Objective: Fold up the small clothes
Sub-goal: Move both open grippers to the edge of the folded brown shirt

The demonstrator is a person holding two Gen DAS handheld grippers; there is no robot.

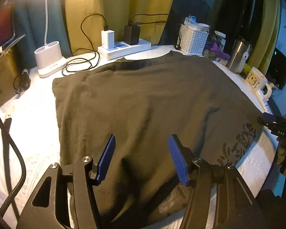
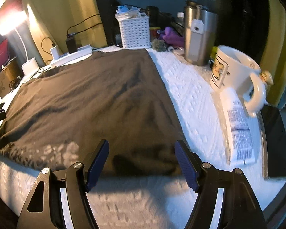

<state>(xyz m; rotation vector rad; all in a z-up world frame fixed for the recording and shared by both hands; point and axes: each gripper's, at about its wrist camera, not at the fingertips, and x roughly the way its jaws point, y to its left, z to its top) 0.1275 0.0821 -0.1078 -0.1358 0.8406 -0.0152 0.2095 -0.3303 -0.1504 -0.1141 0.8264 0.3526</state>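
while the dark shirt (image 1: 143, 105) lies spread flat on the white cloth (image 1: 32, 126) that covers the table, we judge the folding barely begun: no fold shows in either view. on the left, our left gripper (image 1: 142, 152) hangs over the shirt's near part, jaws spread, pinching nothing. to the right, our right gripper (image 2: 142, 158) hangs over the near right corner, jaws spread and empty. a mug (image 2: 236, 72) stands near the right edge. every fold is left to do.
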